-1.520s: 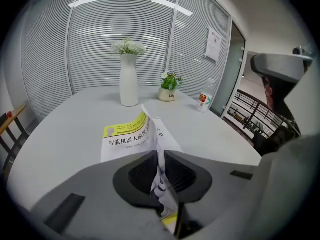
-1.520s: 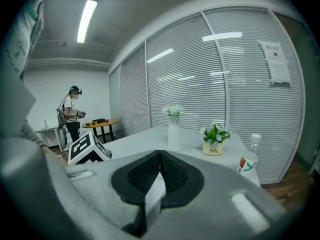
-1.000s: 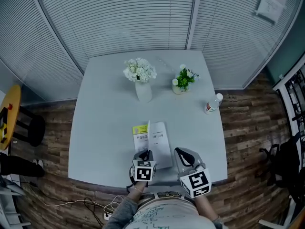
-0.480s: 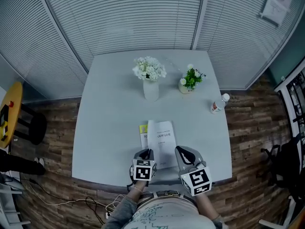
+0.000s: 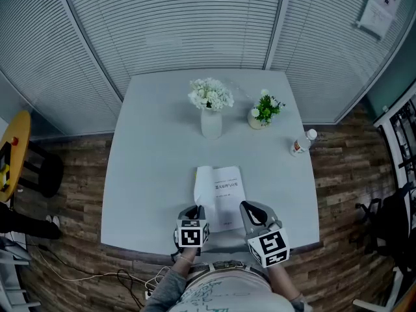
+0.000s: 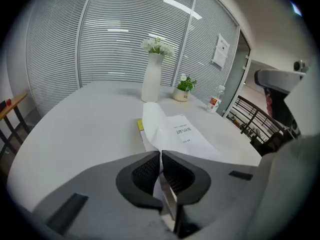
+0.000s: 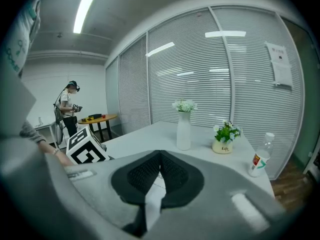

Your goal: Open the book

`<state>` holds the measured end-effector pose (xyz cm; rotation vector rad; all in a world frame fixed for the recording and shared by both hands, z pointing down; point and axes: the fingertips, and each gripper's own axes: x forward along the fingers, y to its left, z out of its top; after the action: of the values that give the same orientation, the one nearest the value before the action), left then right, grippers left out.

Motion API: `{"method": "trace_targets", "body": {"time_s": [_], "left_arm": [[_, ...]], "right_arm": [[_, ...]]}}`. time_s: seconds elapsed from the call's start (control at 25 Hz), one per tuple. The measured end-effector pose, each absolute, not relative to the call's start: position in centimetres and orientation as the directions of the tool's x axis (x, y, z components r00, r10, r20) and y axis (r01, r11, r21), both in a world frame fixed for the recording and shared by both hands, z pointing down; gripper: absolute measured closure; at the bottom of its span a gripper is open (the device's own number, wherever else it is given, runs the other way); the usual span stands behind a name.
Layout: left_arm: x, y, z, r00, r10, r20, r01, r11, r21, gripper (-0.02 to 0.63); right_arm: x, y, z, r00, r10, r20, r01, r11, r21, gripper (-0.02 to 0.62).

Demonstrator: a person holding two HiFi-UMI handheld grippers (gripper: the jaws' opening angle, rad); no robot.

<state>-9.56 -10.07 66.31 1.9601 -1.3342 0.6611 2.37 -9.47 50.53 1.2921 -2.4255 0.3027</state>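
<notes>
The book (image 5: 225,188) lies near the front edge of the grey table (image 5: 149,161), with a white printed page (image 6: 187,134) facing up. My left gripper (image 5: 194,208) is at the book's near left corner. Its jaws (image 6: 161,154) are shut on a white leaf (image 6: 152,120) that rises curled from the pads. A strip of yellow cover (image 6: 140,125) shows under that leaf. At the book's near right corner, my right gripper (image 5: 247,207) is also shut (image 7: 160,156), with a white strip of the book's paper between its pads.
A tall white vase of white flowers (image 5: 210,109) and a small potted plant (image 5: 264,111) stand at the back of the table. A plastic bottle (image 5: 301,143) is near the right edge. A person (image 7: 67,109) stands by an orange table (image 7: 95,118) off to the left.
The white leaf in my left gripper has swung left over the yellow part, which showed wide a second ago. My left gripper has shifted slightly left; the right has hardly moved.
</notes>
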Motion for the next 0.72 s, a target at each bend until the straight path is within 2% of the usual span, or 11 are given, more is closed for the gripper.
{"method": "trace_targets", "body": {"time_s": [0.72], "left_arm": [[-16.3, -9.1, 67.7, 0.322, -0.582, 0.747, -0.947, -0.211, 0.243, 0.584]], "right_arm": [[-1.8, -9.9, 51.1, -0.493, -0.753, 0.436, -0.839, 0.543, -0.012, 0.595]]}}
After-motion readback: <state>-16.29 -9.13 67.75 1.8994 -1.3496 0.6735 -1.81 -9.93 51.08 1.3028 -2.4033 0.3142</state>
